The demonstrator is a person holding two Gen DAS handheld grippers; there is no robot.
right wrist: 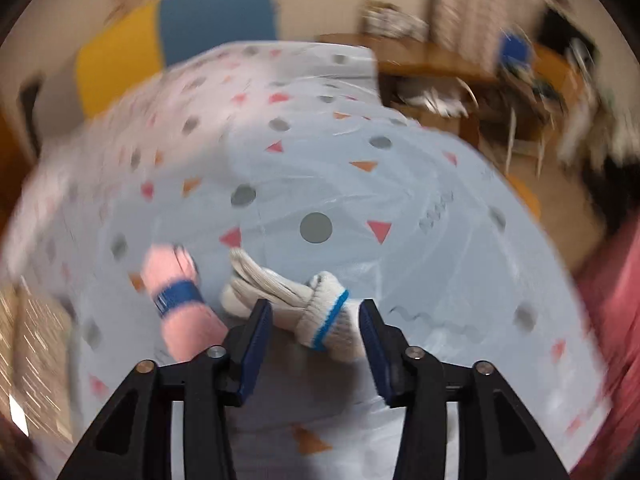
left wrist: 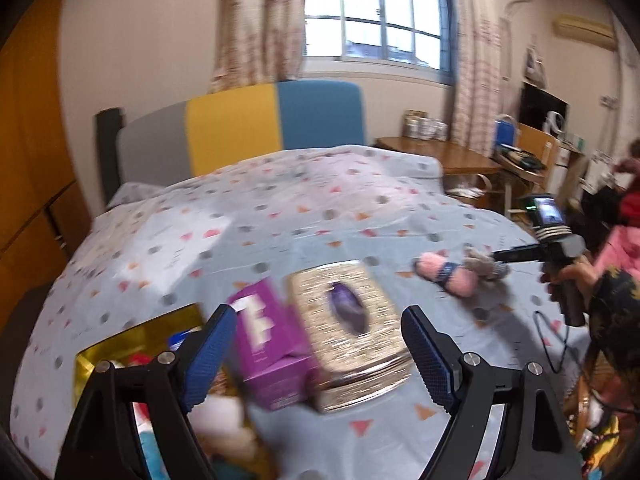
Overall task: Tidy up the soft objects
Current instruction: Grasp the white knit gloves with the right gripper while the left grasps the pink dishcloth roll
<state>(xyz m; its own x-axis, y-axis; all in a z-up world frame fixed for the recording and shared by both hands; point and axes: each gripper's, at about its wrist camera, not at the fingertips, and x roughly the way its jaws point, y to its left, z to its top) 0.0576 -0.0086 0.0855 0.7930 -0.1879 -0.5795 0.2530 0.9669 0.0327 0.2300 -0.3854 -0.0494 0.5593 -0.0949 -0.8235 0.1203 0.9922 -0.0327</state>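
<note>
A patterned bed (left wrist: 280, 216) bears a gold box (left wrist: 86, 364) of soft toys, a tissue box (left wrist: 352, 320), pink yarn (right wrist: 176, 304) and a glove (right wrist: 320, 316); the left gripper (left wrist: 320, 356) gapes empty; the right gripper (right wrist: 316, 340) stands part-open astride the glove, pads clear.

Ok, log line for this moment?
left gripper: open, empty | right gripper: open around white gloves | pink yarn beside | surface: bed
</note>
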